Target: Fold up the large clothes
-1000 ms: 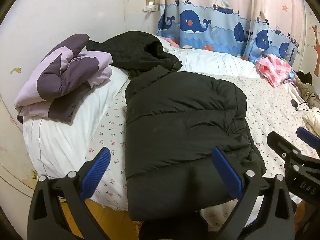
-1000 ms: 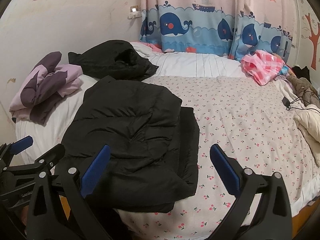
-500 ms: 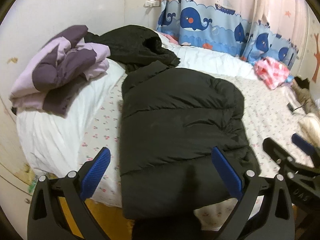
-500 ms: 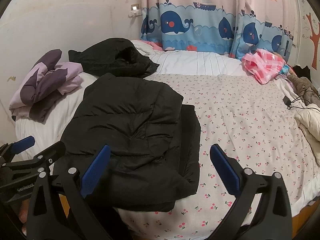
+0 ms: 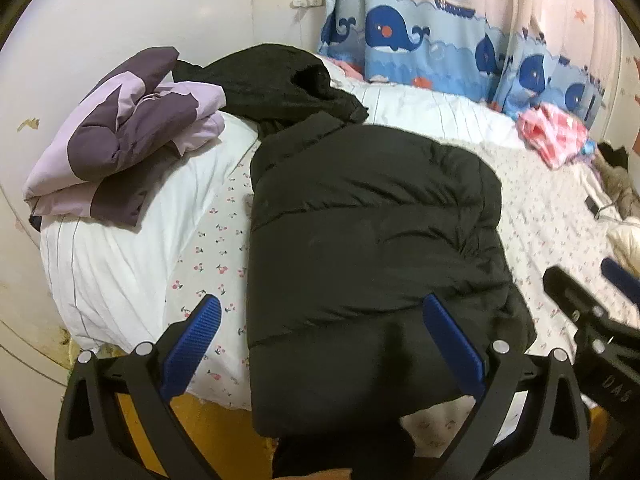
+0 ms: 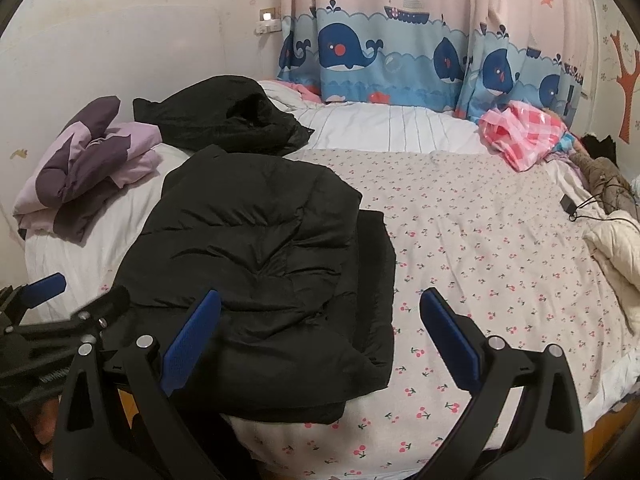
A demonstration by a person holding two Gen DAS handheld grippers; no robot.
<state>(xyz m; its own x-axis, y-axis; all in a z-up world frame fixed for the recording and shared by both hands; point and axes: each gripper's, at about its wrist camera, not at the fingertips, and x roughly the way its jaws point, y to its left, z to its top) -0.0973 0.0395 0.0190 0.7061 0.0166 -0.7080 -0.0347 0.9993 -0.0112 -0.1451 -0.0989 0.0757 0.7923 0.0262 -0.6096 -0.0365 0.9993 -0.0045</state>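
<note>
A black puffer jacket [image 5: 368,248] lies folded lengthwise on the cherry-print bed sheet [image 5: 216,236], its lower end hanging over the bed's near edge. My left gripper [image 5: 320,336] hovers open over that near end, holding nothing. In the right wrist view the same jacket [image 6: 256,248] sits left of centre, with a flat dark flap showing along its right side. My right gripper [image 6: 320,332] is open above the jacket's near right corner and the sheet [image 6: 480,248], empty. Each gripper shows at the edge of the other's view.
A second black garment [image 6: 228,120] and a folded purple quilt [image 5: 120,144] lie at the bed's far left. A pink checked cloth [image 6: 520,132] sits by the whale curtain [image 6: 400,52]. A cream coat [image 6: 616,248] and a cable lie at the right edge.
Both views have shifted slightly; the left gripper has drawn a little closer over the jacket's near end. The jacket lies as before and both grippers stay open.
</note>
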